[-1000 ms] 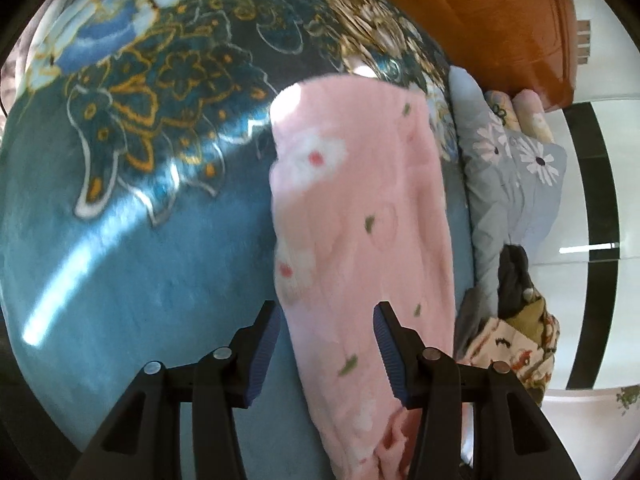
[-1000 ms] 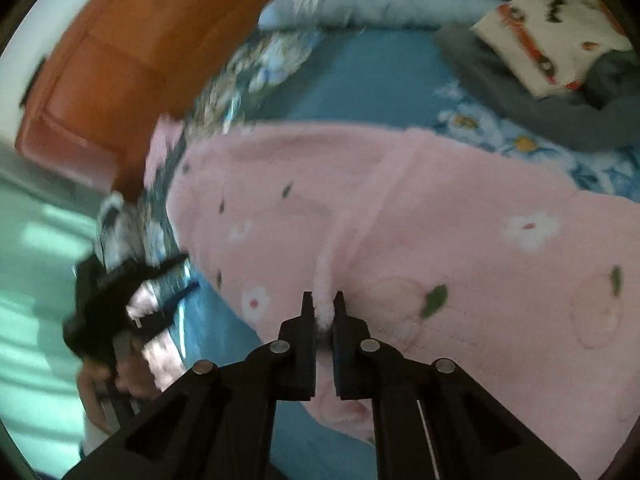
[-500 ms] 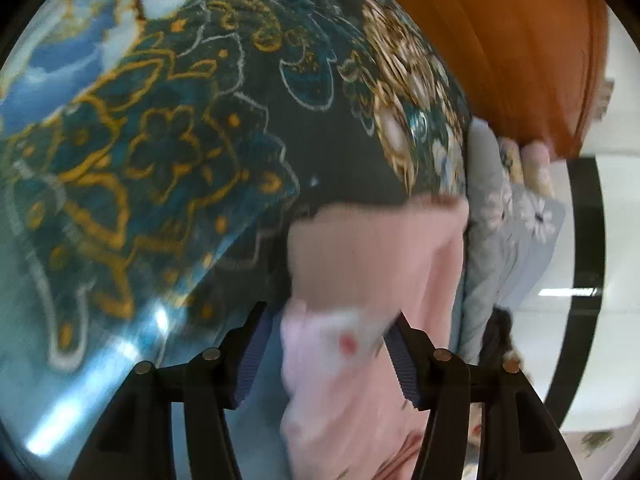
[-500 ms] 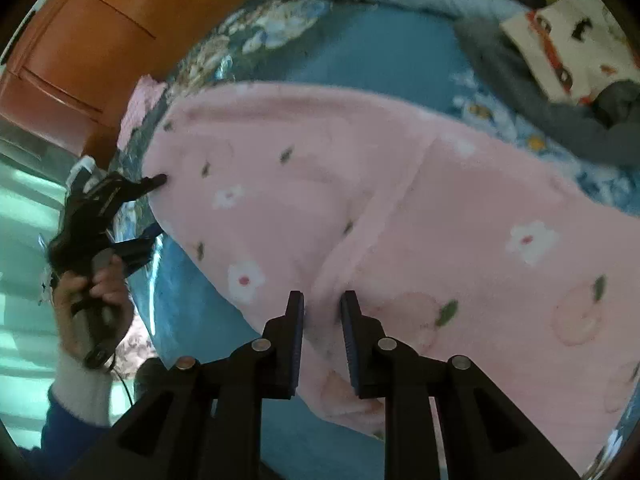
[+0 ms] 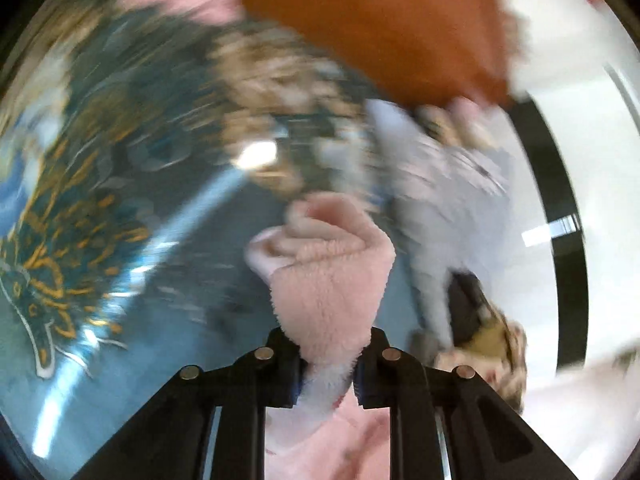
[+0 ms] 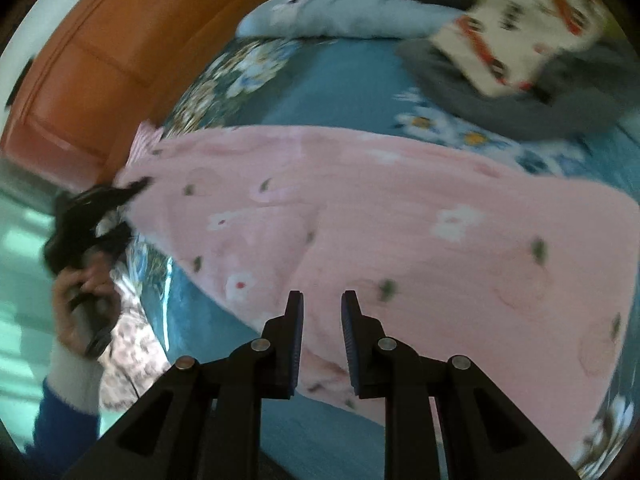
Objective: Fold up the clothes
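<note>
Since a second ago the left gripper (image 5: 326,364) has gone from straddling the flat pink fleece garment with white flowers (image 6: 400,240) to closing on a bunched fold of it, which fills the gap between its fingers and stands up in front of them. Opposite, the right gripper (image 6: 322,340) has let go of the ridge it pinched; its fingers now stand slightly apart with nothing between them, hovering over the garment's near edge. Around them the garment lies spread across the blue flowered bedspread (image 6: 320,92), its far end caught by the left gripper. Judging from this, folding has barely begun: one end is being gathered and no finished crease shows. A pile of other clothes (image 6: 508,40) waits near the light blue quilt (image 6: 340,8).
</note>
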`<state>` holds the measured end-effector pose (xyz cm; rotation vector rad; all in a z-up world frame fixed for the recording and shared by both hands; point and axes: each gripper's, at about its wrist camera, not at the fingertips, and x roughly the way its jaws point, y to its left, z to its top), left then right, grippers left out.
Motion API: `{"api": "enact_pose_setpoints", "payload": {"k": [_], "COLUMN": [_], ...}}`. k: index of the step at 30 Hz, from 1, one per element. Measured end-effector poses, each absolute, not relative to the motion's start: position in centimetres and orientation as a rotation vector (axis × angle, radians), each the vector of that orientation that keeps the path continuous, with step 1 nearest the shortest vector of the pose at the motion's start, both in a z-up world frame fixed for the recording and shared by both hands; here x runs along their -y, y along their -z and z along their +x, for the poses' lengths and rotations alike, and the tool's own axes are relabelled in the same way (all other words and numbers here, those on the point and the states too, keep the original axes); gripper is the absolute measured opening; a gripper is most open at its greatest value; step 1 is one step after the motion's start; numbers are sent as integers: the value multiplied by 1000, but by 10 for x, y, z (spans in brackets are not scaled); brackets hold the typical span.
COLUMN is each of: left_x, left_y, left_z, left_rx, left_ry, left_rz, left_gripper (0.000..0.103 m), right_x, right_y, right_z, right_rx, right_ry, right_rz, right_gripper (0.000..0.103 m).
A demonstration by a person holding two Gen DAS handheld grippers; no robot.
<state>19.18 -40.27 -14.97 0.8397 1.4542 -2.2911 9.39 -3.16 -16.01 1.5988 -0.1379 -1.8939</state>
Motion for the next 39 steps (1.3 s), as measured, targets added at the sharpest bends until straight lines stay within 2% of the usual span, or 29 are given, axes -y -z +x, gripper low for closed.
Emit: {"api": "enact_pose_setpoints", "payload": {"k": [4,8,14,19,23,28,29,31,34,37,39], "left_x": [332,251,148,84,59,44,42,42,54,79,105], "left_y": [90,77,110,135,153,171,174,176,169,160,154], "left_z": [169,149,118,112,113,114,115,120,132,147,157], "left_rx": [-1302,-1237,-1081,-997,-889,-812,-805,-836,-1012,-1191,-1196], "left_ry": [2565,2726,2783,2767,2730,2626,2607,2590,2602,2613,2607], "left_rz": [884,1001,1377,1660,1777,1921,1952,1989,1993,1923,1781], "left_gripper": [20,20,20,20,22,34,36,48,65,66,66], "right_x": [-10,-58,-135,-172,-176,-170,-169,-167,-163,-155,-148], "right_y": [159,163,172,173,179,180,178,175,169,161,156], "right_z": [86,80,78,85,87,87,88,88,87,86,87], "right_rx": [249,360,581,658,692,683,680,669,635,601,585], "right_ry": [1972,2056,2191,2273,2259,2250,2250,2254,2262,2250,2231], "right_rz": [1616,1652,1706,1711,1721,1706,1701,1683,1649,1579,1532], "right_gripper": [20,20,20,21,21,21,21,21,21,22,29]}}
